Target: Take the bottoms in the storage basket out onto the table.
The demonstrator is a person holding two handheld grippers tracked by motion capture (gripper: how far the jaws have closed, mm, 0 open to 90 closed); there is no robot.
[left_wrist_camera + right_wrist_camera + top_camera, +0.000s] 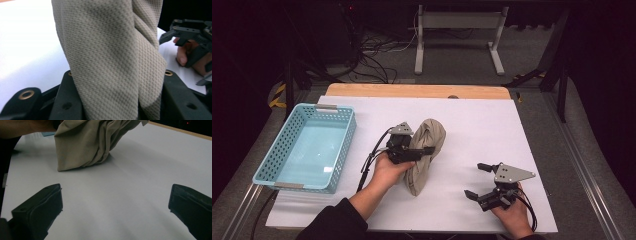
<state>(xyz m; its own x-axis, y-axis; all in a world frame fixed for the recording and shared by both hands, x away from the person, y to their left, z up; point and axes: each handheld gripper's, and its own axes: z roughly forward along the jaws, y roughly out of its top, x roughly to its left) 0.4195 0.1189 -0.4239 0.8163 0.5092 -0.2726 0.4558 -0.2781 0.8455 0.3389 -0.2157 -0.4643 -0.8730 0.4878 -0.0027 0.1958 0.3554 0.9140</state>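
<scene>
Left hand-held gripper (424,150) squeezes the tan cloth (424,150) bunched up, so loose folds could slip out and flop short of the blue basket (287,185).

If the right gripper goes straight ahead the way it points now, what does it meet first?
Probably the bunched beige cloth; before that lies bare white table. The right gripper has open jaws.

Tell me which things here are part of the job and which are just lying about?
In use:
- beige cloth, bunched
- left gripper, fingers shut on the cloth
- right gripper, open, nothing between its fingers

Lying about:
- blue basket, nothing in it
- white stand on the floor behind the table
</scene>
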